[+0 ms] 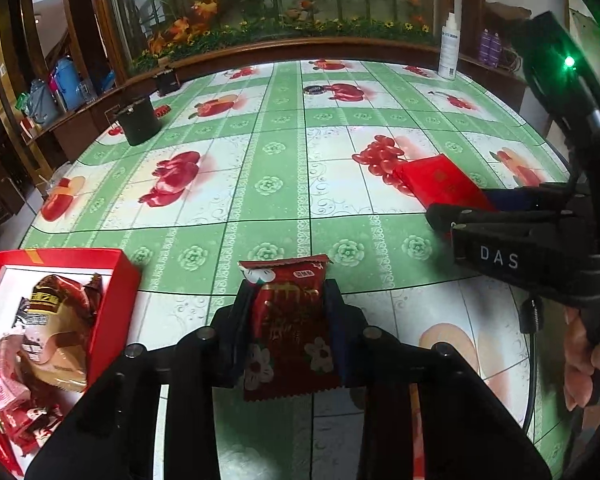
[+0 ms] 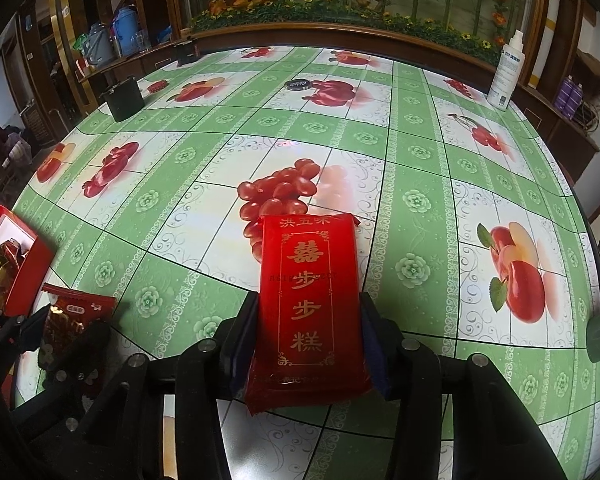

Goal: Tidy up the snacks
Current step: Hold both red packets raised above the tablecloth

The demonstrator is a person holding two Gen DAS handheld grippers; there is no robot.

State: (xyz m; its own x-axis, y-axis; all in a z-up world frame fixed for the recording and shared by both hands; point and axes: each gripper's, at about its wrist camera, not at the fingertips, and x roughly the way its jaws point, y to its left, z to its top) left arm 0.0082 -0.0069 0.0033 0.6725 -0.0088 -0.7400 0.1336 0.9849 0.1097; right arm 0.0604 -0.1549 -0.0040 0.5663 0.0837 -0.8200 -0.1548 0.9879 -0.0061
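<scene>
Red wrappers fill both our claws. Our left gripper (image 1: 287,300) is closed on a flowered snack packet (image 1: 290,328), its pads pressing the packet's two sides, held above the tablecloth (image 1: 268,200). Our right gripper (image 2: 307,336) clamps a flat red cake pack (image 2: 309,300) with gold characters, held the same way over the cloth.

From the left wrist we see into the red box (image 1: 112,300) at the left edge: several wrapped snacks (image 1: 56,332) lie jumbled on its white inside. The right wrist shows only a corner of that box (image 2: 18,276), with one brown wrapper visible.

Each view catches the other hand. On the left wrist's right side we see the right gripper (image 1: 460,216) side-on with the cake pack (image 1: 444,184) sticking out; the right wrist shows the left gripper (image 2: 66,332) and its packet (image 2: 76,316) low on the left.

Farther back stand a white spray bottle (image 2: 506,76), a dark pot (image 2: 122,98) and a small round tin (image 2: 298,84).
</scene>
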